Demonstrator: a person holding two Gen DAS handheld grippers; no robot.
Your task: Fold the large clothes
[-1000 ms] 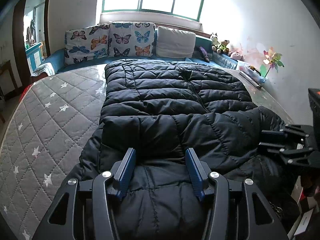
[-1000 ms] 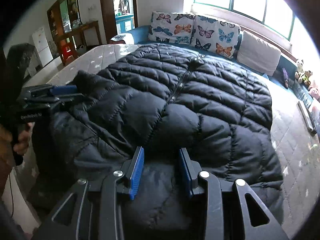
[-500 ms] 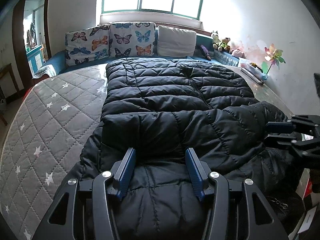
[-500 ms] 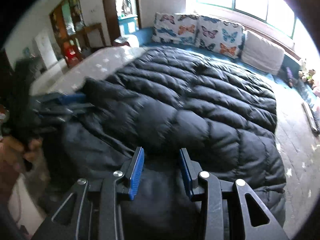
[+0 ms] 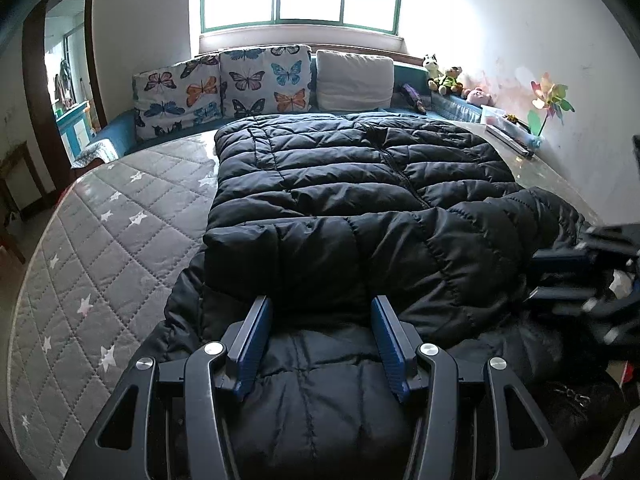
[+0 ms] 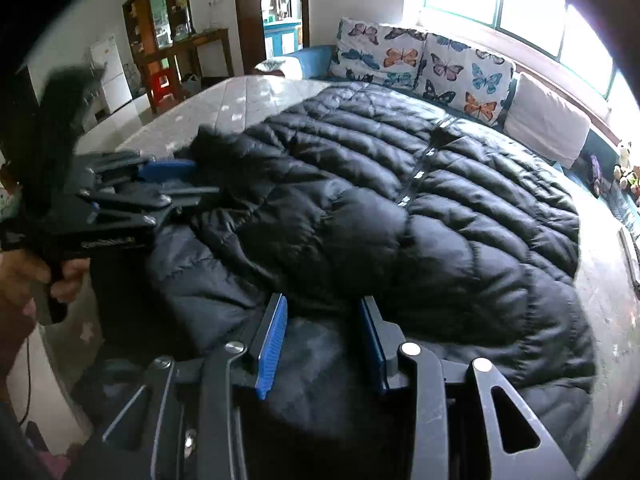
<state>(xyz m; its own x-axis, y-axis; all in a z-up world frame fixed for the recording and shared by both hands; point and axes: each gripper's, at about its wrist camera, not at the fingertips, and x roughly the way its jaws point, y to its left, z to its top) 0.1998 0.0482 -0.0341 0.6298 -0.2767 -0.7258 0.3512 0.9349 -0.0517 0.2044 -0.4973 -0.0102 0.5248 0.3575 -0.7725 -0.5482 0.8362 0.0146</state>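
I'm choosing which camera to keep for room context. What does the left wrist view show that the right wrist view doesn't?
Left wrist only: the pinwheel by the wall, and the right claw. Right wrist only: the red stool, wooden cabinet and left claw. Both share the black puffer jacket on the grey mattress and the butterfly cushions.

Left view: close above the black coat [image 5: 340, 208], facing the window.
Right view: same coat (other side).
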